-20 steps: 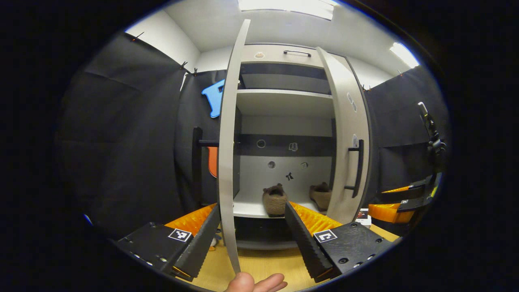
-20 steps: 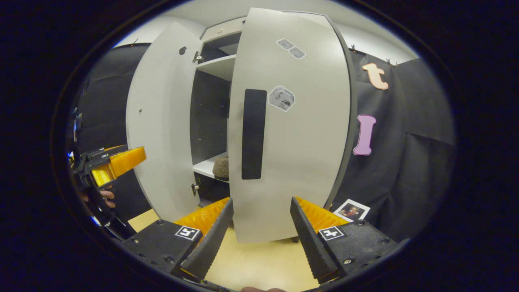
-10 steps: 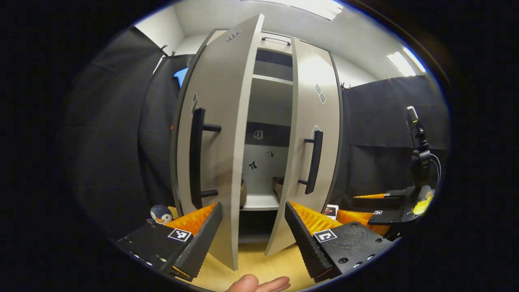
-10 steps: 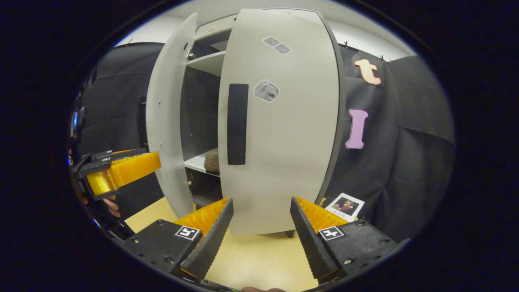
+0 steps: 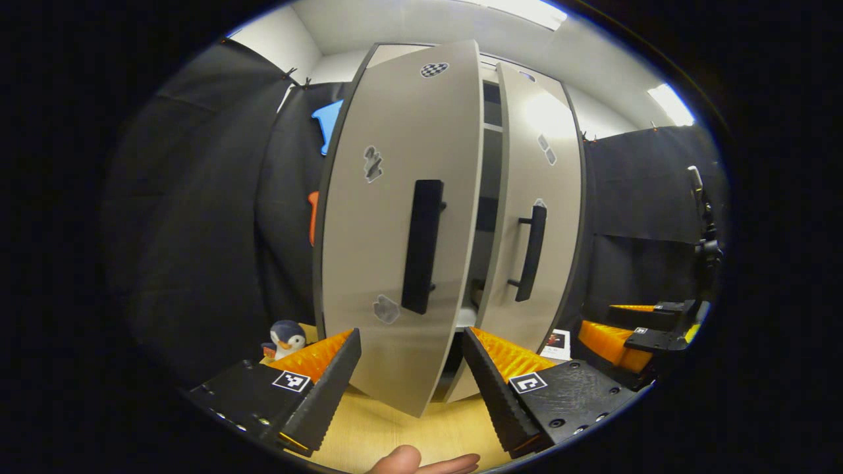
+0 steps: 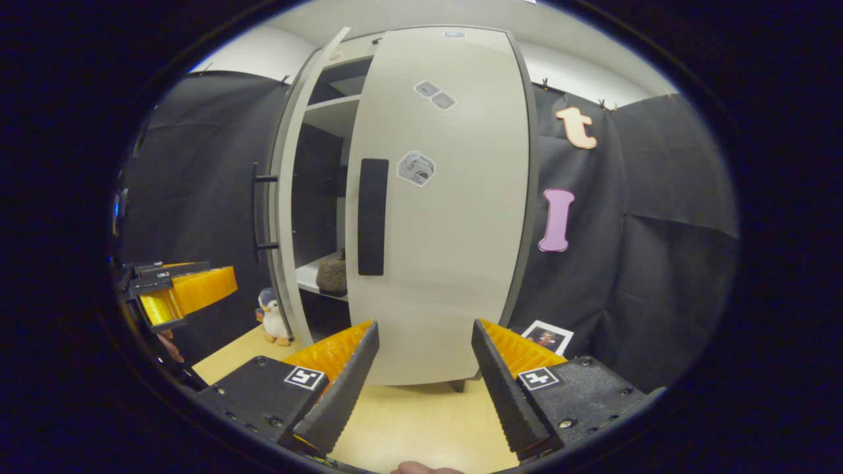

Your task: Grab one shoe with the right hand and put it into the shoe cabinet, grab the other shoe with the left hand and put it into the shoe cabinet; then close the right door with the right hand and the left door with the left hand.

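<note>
Shoe cabinet [image 5: 527, 171] stands at the far side of the booth, both doors nearly closed, with one shoe [image 6: 332, 275] on the low shelf inside. Its left door [image 5: 395, 230] and right door [image 6: 448, 217] look like stiff, light panels that should swing freely; a push on the flat face beside the bar handle [image 5: 421, 247] seems best. Stickers on the doors are too small to read. Left gripper [image 5: 411, 382] and right gripper [image 6: 425, 378] are both spread wide, holding nothing.

Both views face the shoe cabinet [image 5: 461, 217] closely
</note>
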`<control>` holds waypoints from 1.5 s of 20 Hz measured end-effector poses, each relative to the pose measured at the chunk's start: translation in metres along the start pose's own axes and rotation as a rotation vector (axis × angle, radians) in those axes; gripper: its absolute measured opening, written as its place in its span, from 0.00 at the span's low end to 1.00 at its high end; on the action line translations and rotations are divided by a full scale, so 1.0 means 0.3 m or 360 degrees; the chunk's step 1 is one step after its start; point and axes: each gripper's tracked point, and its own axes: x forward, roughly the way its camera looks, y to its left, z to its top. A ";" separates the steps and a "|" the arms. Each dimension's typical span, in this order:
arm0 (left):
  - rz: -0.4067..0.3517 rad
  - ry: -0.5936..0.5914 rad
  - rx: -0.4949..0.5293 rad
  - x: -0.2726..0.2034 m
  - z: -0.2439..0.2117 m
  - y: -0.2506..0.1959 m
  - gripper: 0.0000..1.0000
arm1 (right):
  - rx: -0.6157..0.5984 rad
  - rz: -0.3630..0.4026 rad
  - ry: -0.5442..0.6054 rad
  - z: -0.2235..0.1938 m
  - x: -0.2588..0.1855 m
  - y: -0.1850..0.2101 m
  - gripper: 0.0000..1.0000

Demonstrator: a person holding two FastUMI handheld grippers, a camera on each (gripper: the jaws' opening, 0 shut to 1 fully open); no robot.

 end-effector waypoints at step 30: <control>0.0118 0.0013 0.0089 -0.078 -0.051 -0.094 0.94 | 0.0046 -0.0131 -0.0244 0.052 -0.105 0.024 0.98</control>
